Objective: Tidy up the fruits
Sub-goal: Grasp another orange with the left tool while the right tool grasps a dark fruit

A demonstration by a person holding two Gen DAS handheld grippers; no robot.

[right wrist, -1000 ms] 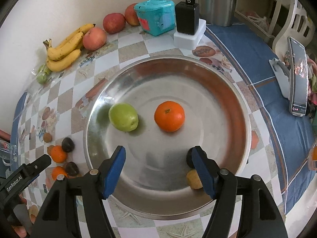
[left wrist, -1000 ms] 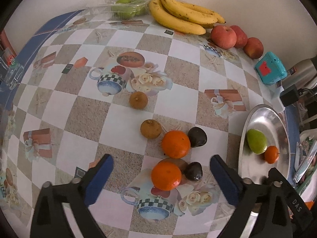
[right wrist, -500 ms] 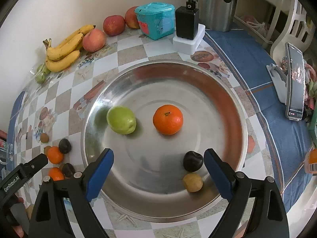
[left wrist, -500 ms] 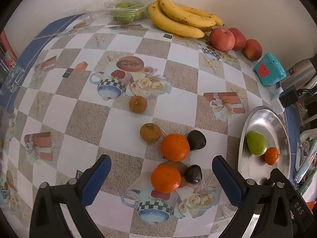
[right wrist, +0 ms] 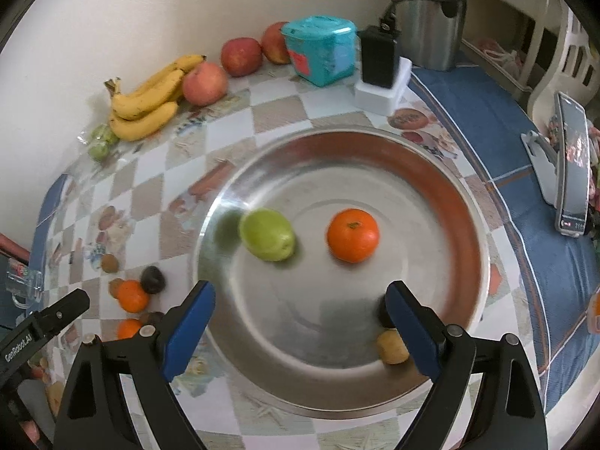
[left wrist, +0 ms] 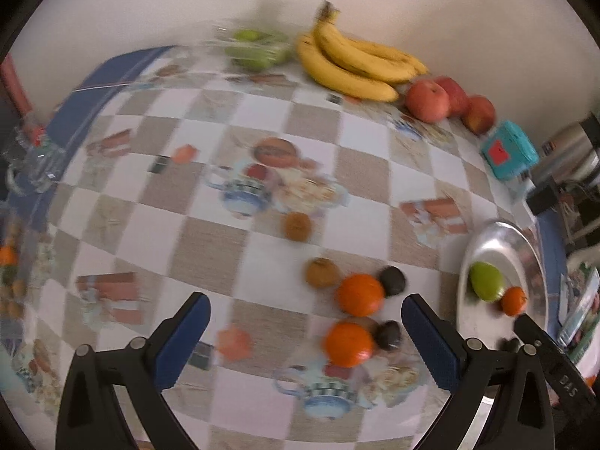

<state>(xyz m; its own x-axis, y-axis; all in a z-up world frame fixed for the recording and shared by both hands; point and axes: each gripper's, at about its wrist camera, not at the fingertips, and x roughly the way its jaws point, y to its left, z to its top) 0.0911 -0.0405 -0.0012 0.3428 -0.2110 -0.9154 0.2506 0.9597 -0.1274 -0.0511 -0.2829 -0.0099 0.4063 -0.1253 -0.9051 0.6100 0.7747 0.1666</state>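
Right gripper (right wrist: 300, 328) hangs over the near part of the steel tray (right wrist: 442, 172), jaws spread wide, nothing between the pads; a small dark fruit (right wrist: 383, 313) and a small tan fruit (right wrist: 392, 347) lie in the tray just beside its right finger, not gripped. Further in the tray: green fruit (right wrist: 267, 239) and an orange (right wrist: 352, 235), apart from each other. Left gripper (left wrist: 305, 341) also wide open and empty, above the checkered printed tablecloth (left wrist: 210, 240), with the loose cluster just ahead of it: two oranges (left wrist: 348, 344), two dark fruits (left wrist: 392, 280), two brown fruits (left wrist: 321, 272), all on the cloth left of the tray. Left view is motion-blurred. Far edge against the plain wall (right wrist: 112, 11): bagged green fruit (left wrist: 258, 50), bananas (left wrist: 356, 65), three apples (left wrist: 427, 101), teal box (right wrist: 320, 48), black adapter on a white block (right wrist: 378, 60), steel kettle (right wrist: 427, 15). Right side has blue cloth (right wrist: 498, 135) and a phone on a stand (right wrist: 570, 165).
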